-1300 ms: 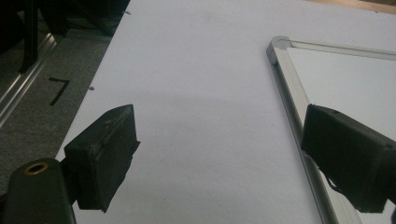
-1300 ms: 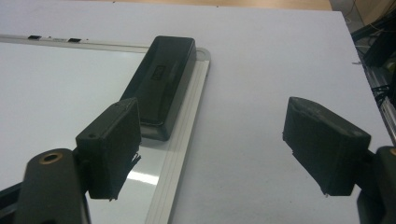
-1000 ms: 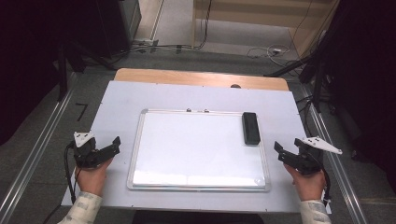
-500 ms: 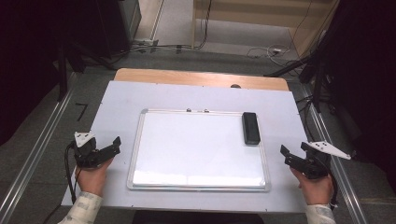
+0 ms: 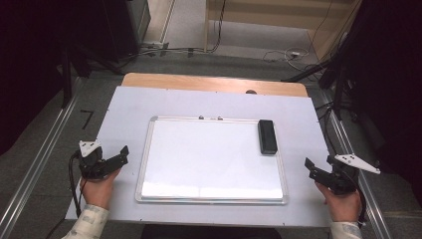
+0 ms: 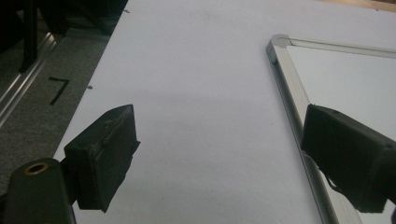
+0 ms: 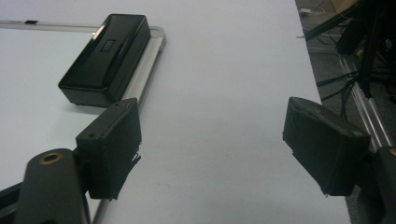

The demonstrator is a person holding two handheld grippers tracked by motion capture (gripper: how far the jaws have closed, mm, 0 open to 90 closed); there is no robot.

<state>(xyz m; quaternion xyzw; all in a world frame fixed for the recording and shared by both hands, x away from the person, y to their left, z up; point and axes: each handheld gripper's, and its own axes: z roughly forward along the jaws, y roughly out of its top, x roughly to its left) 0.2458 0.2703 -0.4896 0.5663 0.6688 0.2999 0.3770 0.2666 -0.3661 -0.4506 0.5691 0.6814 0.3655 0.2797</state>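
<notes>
The right gripper (image 5: 318,173) has slid outward toward the counter's (image 5: 298,209) right edge, jaws wide and empty, while the left gripper (image 5: 110,160) waits wide open beside the whiteboard (image 5: 211,159), so the black eraser (image 5: 267,136) on the board's far right corner looks untouched.

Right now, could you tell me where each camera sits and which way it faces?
High view: above the near edge, facing forward and down on the whiteboard; both hands and grippers show.
Left gripper view: on the left gripper, facing the whiteboard's frame; open jaws show.
Right gripper view: on the right gripper, facing the eraser; open jaws show.
All share the whiteboard.
</notes>
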